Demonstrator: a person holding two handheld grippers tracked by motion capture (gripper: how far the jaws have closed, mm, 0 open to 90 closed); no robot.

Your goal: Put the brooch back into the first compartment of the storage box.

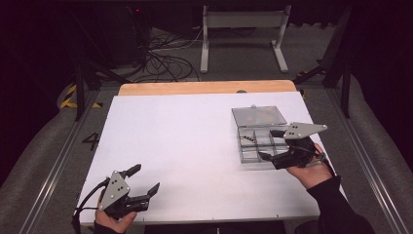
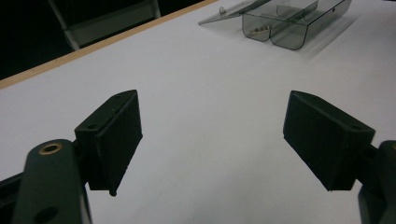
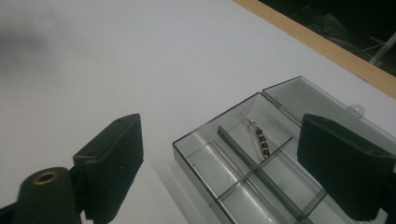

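Right gripper view shows my right tongs wide open, empty, over the clear box; dropping carelessly could snag a divider and scatter the beaded pin. Left tongs gape empty.

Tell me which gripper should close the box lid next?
Probably right: the right gripper hangs open at the clear compartment box, beside its flipped-back lid. The left gripper sits far off at the table's near corner.
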